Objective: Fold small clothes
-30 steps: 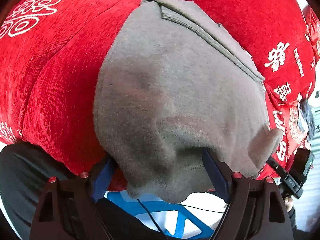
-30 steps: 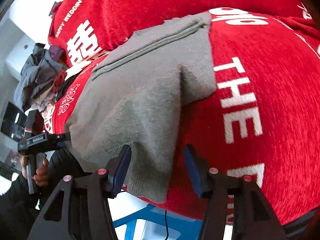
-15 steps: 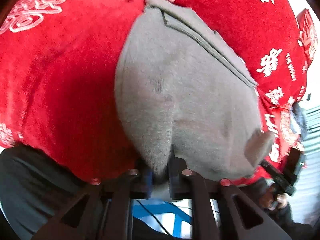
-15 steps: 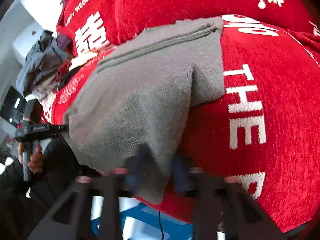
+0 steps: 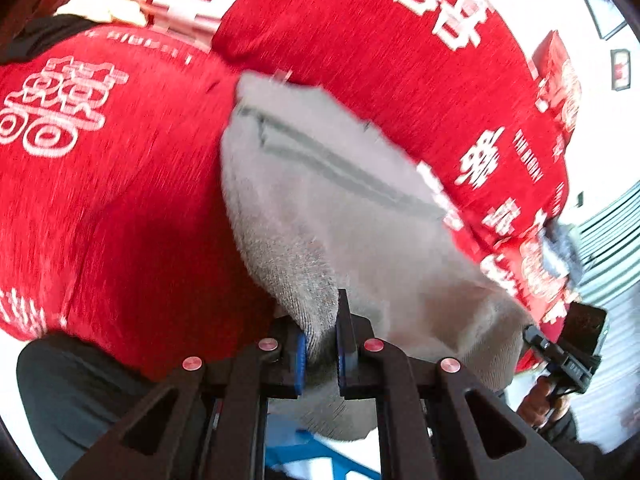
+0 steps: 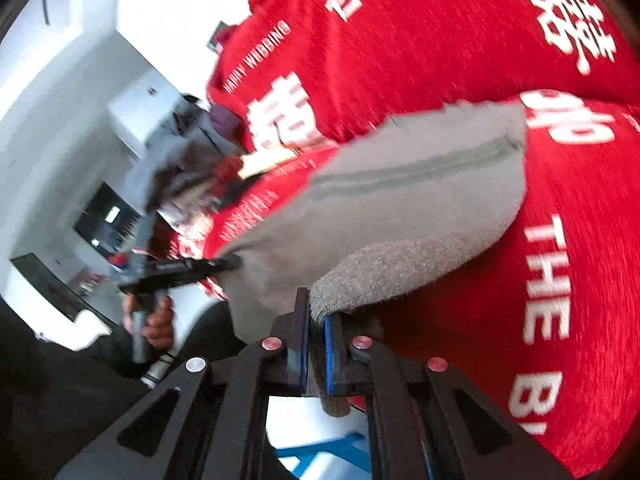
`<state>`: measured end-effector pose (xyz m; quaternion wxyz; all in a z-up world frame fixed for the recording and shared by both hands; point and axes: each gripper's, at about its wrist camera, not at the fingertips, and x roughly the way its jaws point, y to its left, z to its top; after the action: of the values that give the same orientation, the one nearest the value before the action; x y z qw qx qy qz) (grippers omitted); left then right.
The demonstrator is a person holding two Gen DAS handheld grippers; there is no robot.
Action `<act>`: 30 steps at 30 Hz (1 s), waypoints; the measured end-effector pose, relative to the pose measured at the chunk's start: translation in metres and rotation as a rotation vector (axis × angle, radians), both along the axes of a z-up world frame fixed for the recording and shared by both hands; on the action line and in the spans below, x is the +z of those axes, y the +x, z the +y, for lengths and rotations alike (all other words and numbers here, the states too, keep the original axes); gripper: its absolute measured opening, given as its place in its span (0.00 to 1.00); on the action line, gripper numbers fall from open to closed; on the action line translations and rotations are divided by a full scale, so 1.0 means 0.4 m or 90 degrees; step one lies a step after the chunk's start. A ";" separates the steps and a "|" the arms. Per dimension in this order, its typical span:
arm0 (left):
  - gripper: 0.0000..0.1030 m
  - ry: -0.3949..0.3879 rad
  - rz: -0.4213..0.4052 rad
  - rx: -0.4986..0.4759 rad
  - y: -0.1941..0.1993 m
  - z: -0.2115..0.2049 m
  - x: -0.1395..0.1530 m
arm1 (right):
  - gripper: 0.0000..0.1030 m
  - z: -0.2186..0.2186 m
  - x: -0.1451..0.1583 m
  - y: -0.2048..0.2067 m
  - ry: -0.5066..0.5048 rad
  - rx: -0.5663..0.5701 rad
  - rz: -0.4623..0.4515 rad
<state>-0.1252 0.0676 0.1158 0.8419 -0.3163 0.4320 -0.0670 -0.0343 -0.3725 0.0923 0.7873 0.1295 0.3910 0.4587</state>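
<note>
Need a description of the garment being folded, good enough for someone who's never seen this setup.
Start from the big red cloth with white printed characters that covers the work surface. On it lies one small grey knitted garment, its near edge pinched by the left gripper and the right gripper. It is the only plain grey piece, with a stitched seam band across its far end.

Your right gripper (image 6: 316, 344) is clamped on the near edge of the grey garment (image 6: 400, 200), which lies on the red cloth with white lettering (image 6: 580, 280). At the left your other hand (image 6: 154, 322) holds the left gripper (image 6: 228, 263) against the garment's far corner.
</note>
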 end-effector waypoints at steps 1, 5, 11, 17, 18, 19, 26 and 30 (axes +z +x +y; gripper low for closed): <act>0.11 -0.012 -0.014 0.005 0.011 0.007 0.021 | 0.06 0.002 0.021 0.003 0.023 -0.003 -0.005; 0.11 -0.065 -0.036 0.027 0.069 0.037 0.048 | 0.06 -0.004 0.073 0.045 0.107 -0.032 -0.005; 0.11 -0.150 -0.049 0.072 0.185 0.091 0.055 | 0.06 -0.027 0.098 0.152 0.206 -0.104 0.028; 0.11 -0.165 -0.043 0.091 0.336 0.138 0.058 | 0.06 -0.009 0.118 0.304 0.223 -0.169 0.041; 0.11 -0.166 -0.042 0.092 0.353 0.145 0.056 | 0.06 -0.003 0.120 0.328 0.221 -0.174 0.042; 0.11 -0.166 -0.035 0.096 0.392 0.154 0.049 | 0.06 0.004 0.120 0.359 0.217 -0.181 0.043; 0.11 -0.160 0.039 0.108 0.597 0.180 -0.056 | 0.06 0.048 0.051 0.587 0.159 -0.220 0.082; 0.11 -0.160 0.084 0.125 0.683 0.192 -0.136 | 0.06 0.079 -0.034 0.708 0.090 -0.245 0.118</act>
<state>0.1479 0.1445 0.0613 0.7681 -0.4631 0.4419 -0.0169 0.2488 -0.3408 0.0787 0.8100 0.2980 0.3969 0.3123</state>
